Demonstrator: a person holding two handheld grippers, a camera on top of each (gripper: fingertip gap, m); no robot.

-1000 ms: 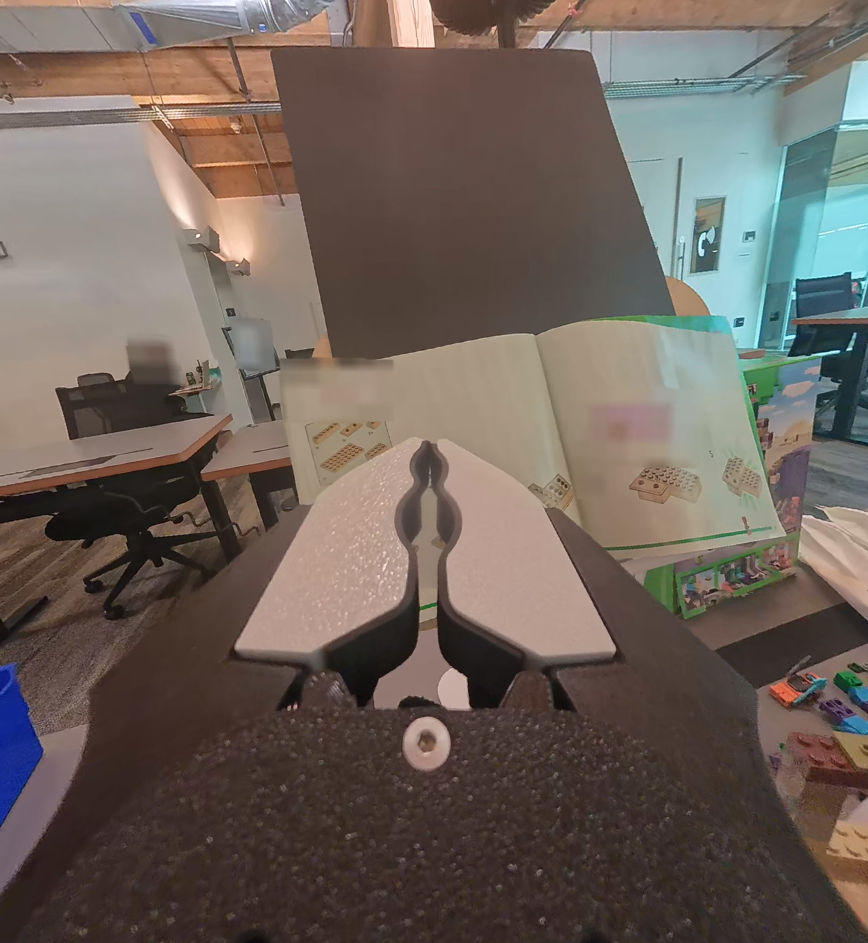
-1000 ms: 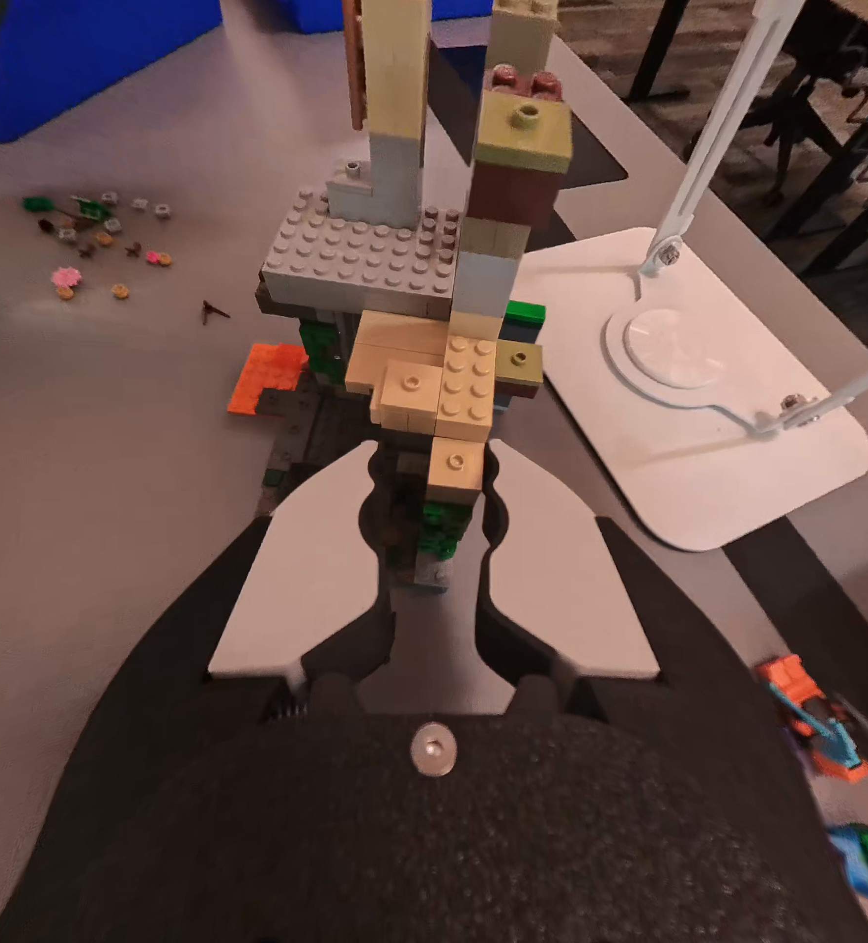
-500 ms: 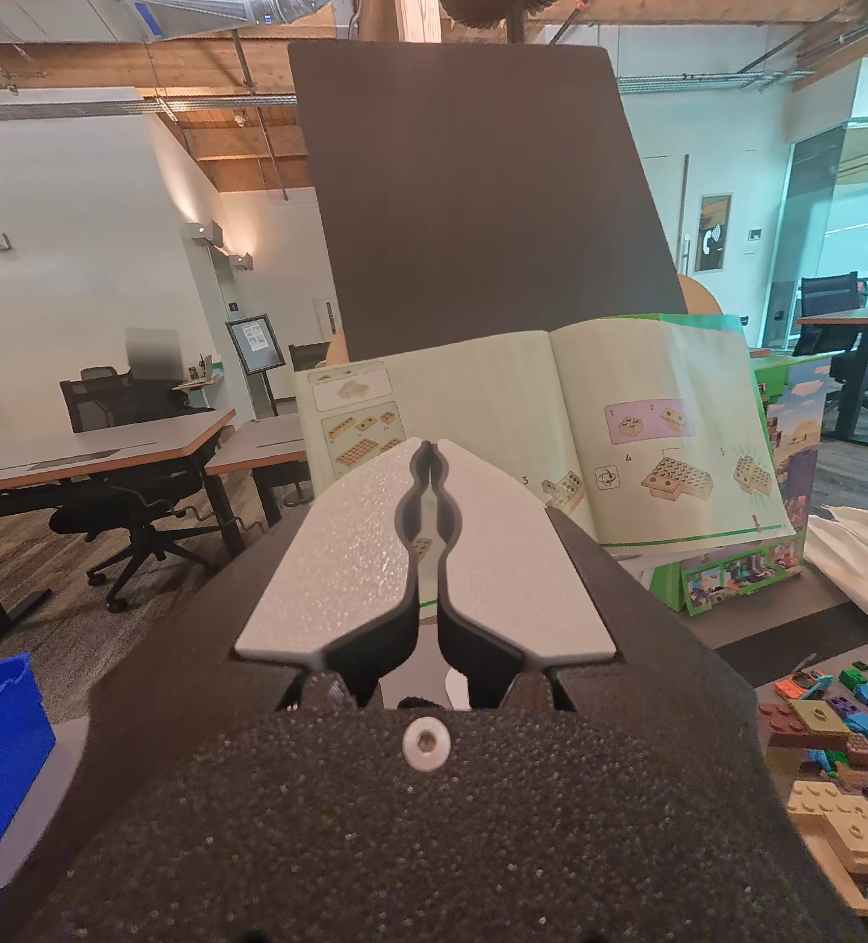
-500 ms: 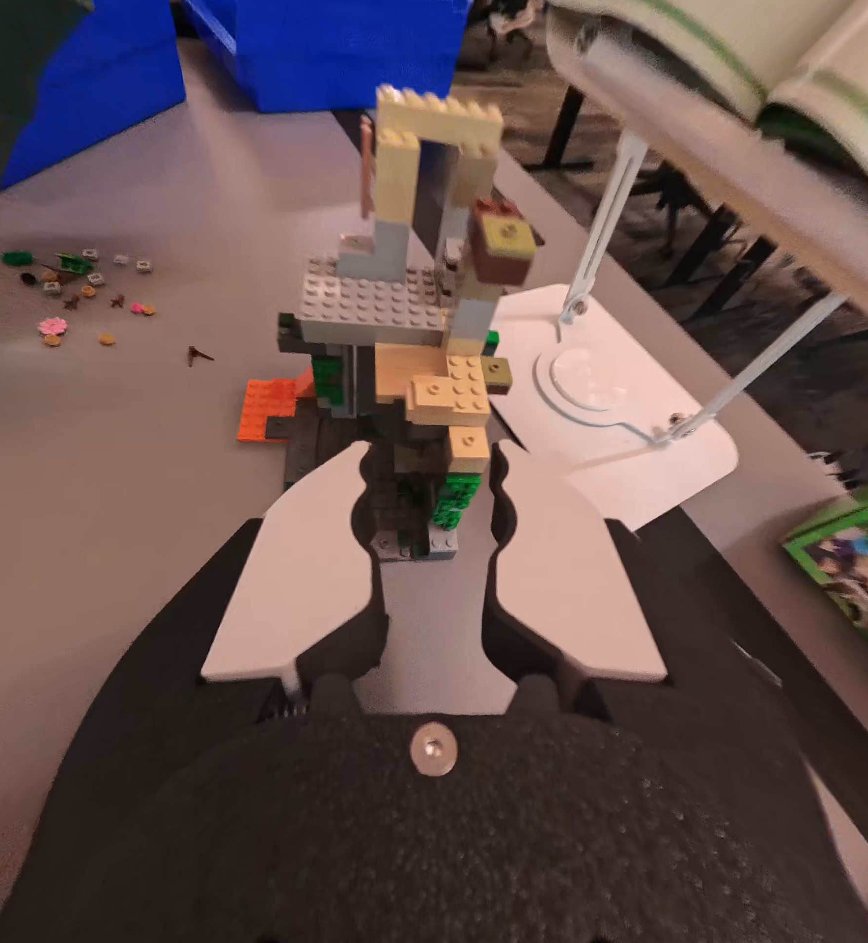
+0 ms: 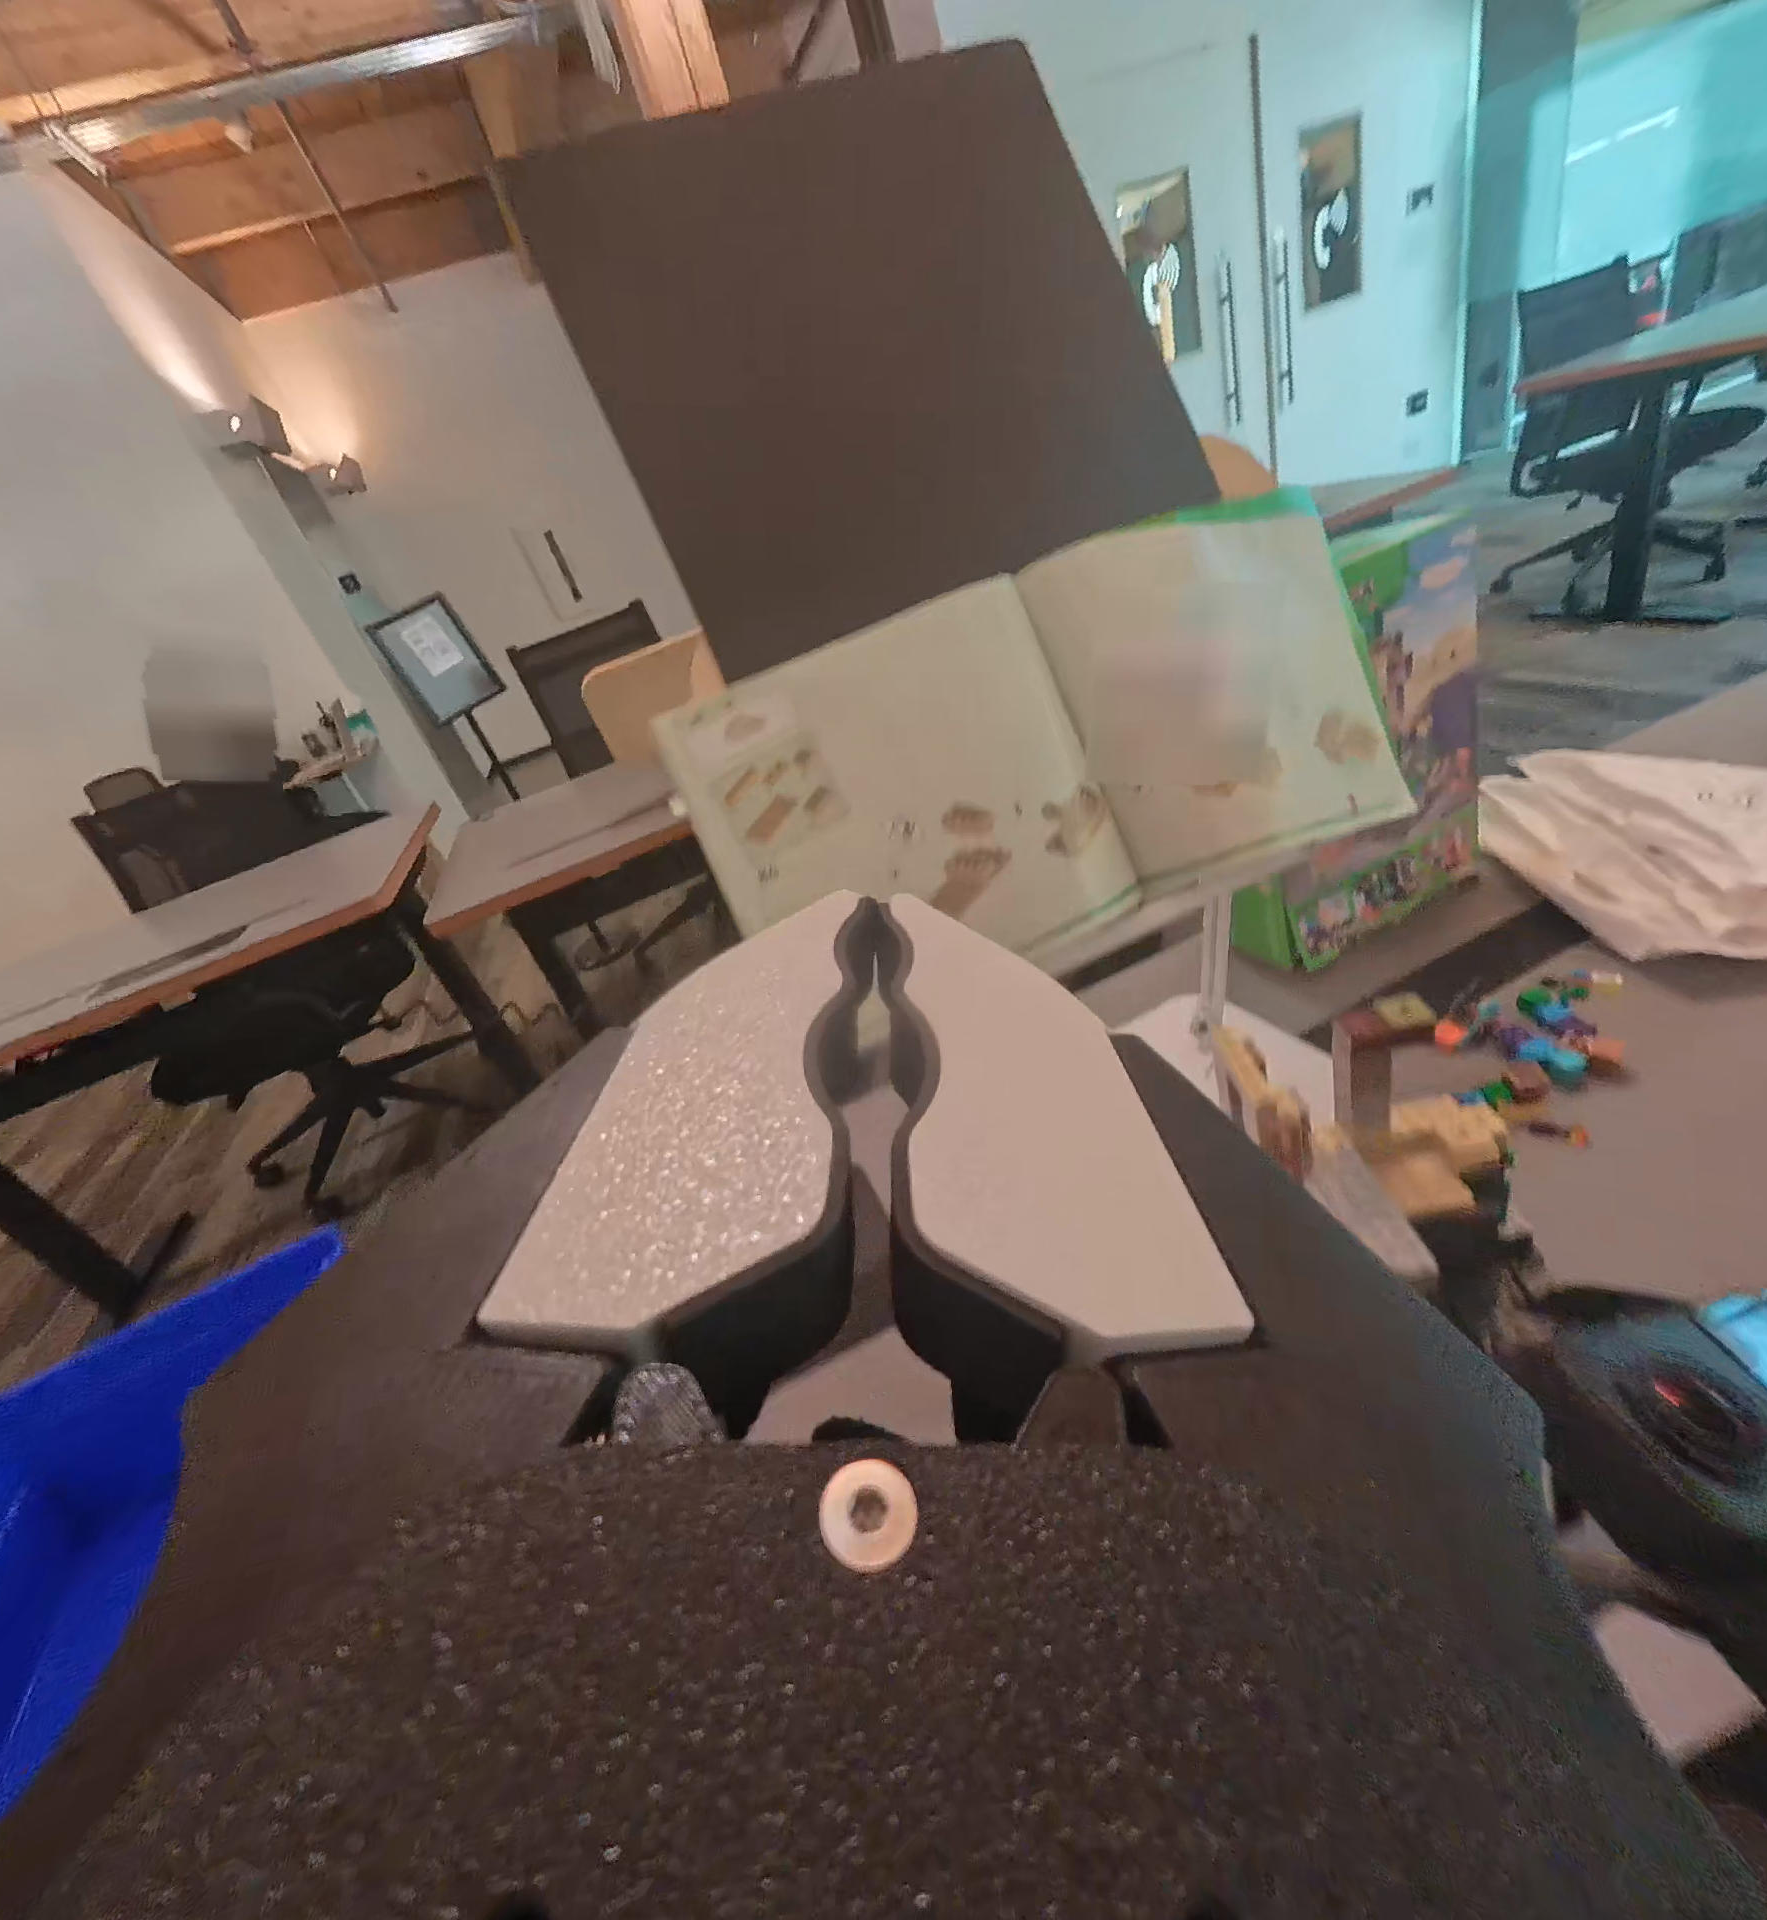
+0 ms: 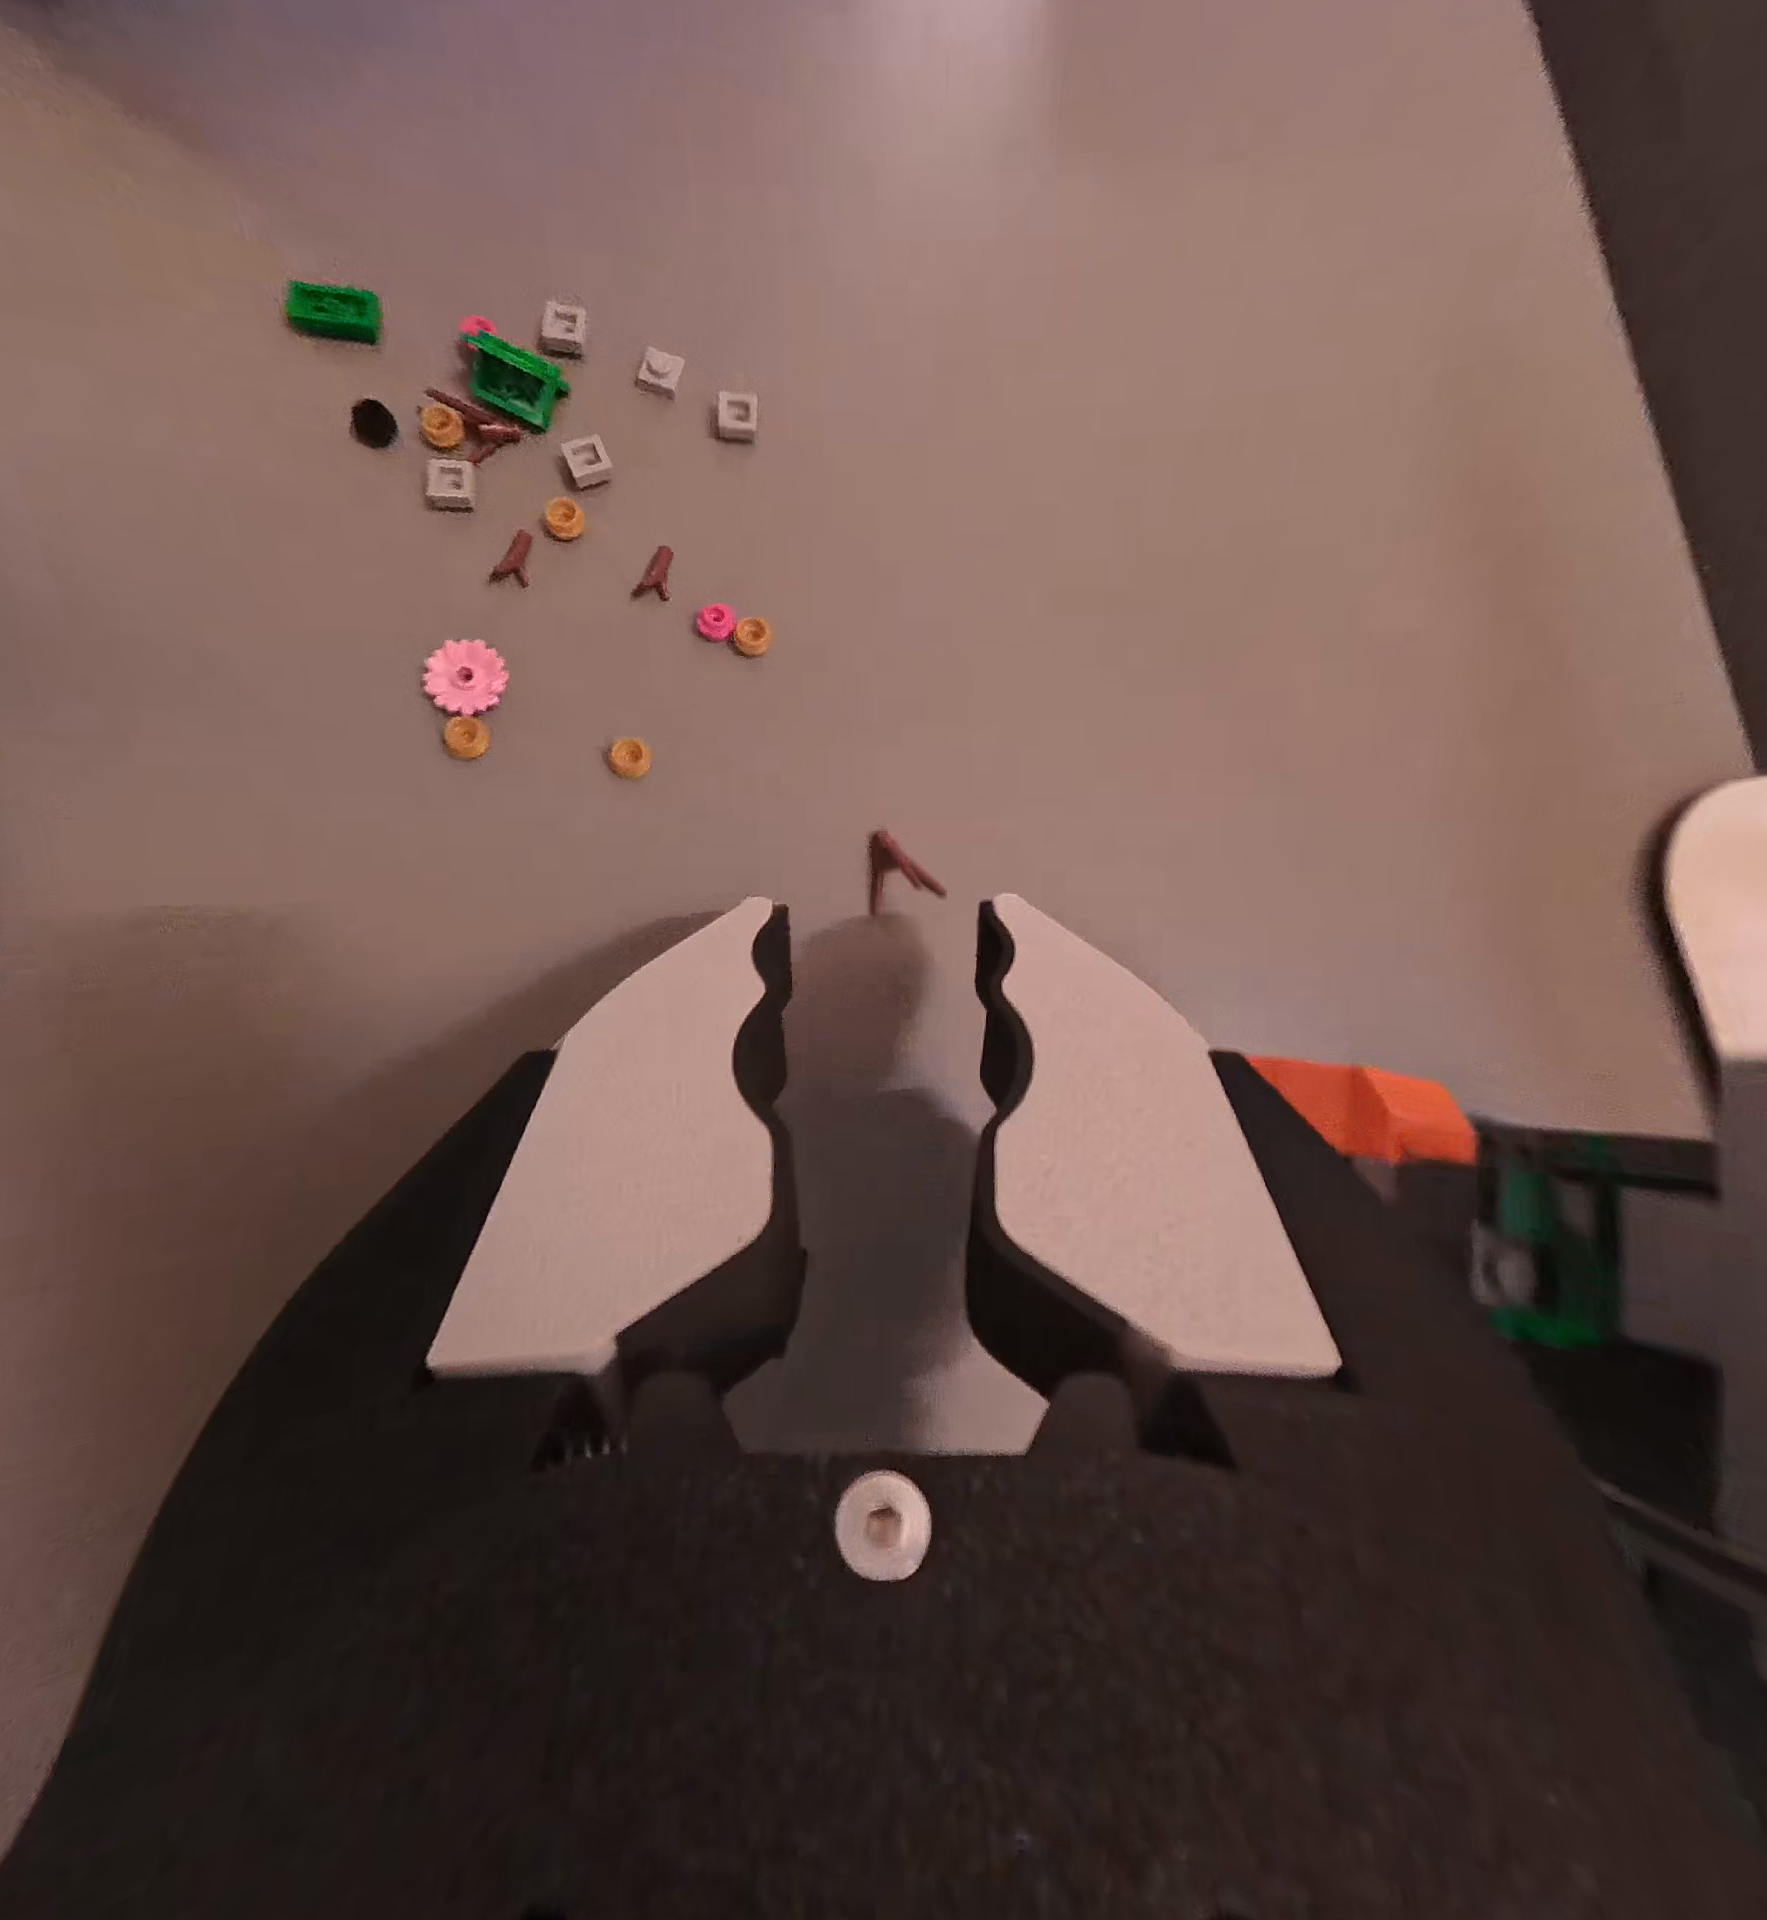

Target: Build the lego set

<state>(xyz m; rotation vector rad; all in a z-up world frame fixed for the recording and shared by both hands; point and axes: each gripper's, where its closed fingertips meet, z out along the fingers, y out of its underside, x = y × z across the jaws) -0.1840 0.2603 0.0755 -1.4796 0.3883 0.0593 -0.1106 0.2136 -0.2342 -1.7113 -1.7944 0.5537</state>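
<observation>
right gripper (image 6: pixel 881 914) hangs above the grey table (image 6: pixel 1118 436), jaws spread apart, nothing between them. just beyond its tips lies one brown twig piece (image 6: pixel 900 868), alone. farther out, a loose scatter of small parts: five tan round studs, first at (image 6: pixel 630 756); one pale pink flower disc (image 6: pixel 465 676); two small magenta studs, one at (image 6: pixel 715 621); two single brown twigs (image 6: pixel 655 574) plus a tangle of more that cannot be counted; five small grey square tiles, e.g. (image 6: pixel 735 417); two green pieces, a flat plate (image 6: pixel 332 311) and a tilted one (image 6: pixel 515 382); one black round piece (image 6: pixel 374 422). at the right edge, close and blurred, the lego build (image 6: pixel 1544 1247): an orange plate (image 6: pixel 1378 1107) at its near corner, green and dark bricks behind, a grey slab over them; most of it is cut off by the frame. left gripper (image 5: pixel 871 914) is clenched, tips meeting, nothing seen held. to its right the build shows again (image 5: pixel 1419 1143), tan and brown bricks, blurred, partly behind the gripper body. past it a heap of mixed coloured bricks (image 5: pixel 1523 1039), too small to count. one open instruction booklet (image 5: pixel 1014 769) is propped upright, one green set box (image 5: pixel 1409 727) beside it, white plastic bags (image 5: pixel 1668 862) to the right, a dark panel (image 5: pixel 837 364) behind. one blue bin (image 5: pixel 79 1455) sits low left.
</observation>
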